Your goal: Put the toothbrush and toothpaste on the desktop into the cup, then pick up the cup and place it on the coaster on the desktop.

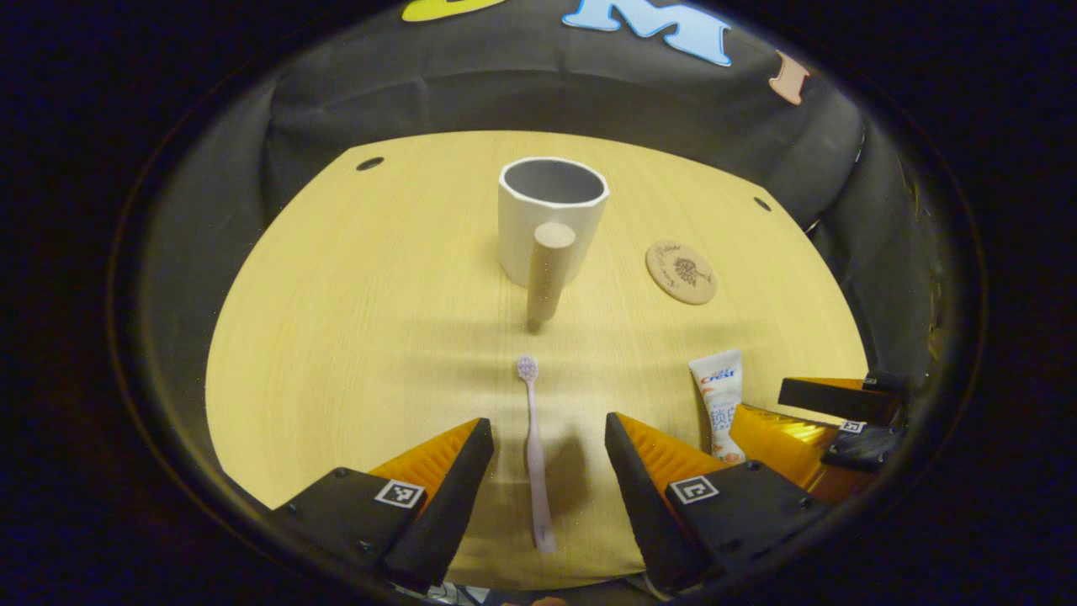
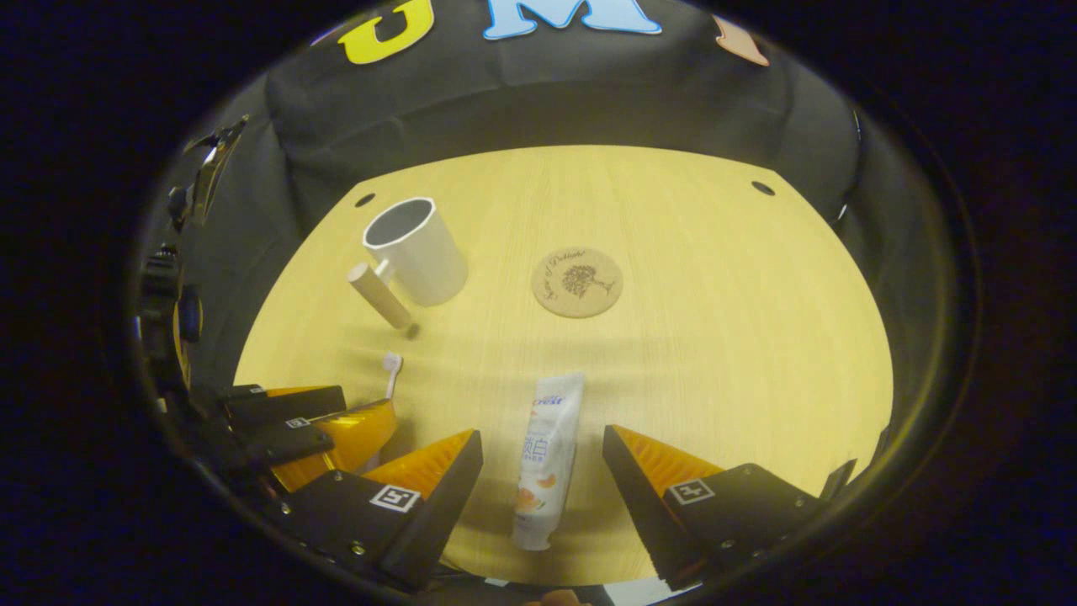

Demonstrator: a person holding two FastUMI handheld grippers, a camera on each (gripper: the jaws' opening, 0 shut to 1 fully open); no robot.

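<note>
Straddling the pale pink toothbrush (image 1: 535, 454) lying flat on the yellow wooden desktop (image 1: 336, 337), the left gripper (image 1: 549, 438) hangs wide open, gripping nothing. The right gripper (image 2: 543, 450), equally spread, brackets the white toothpaste tube (image 2: 543, 459). Beyond stand the white cup with a wooden handle (image 1: 549, 220) and the round cork coaster (image 1: 681, 272), apart.

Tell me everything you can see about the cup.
The cup is white with a grey-looking inside and a faceted rim, empty and upright on the wooden desk. A round wooden handle sticks out from its side toward the grippers. It stands to the left of the coaster, apart from it, with the toothbrush lying nearer. Neither gripper touches it.
</note>
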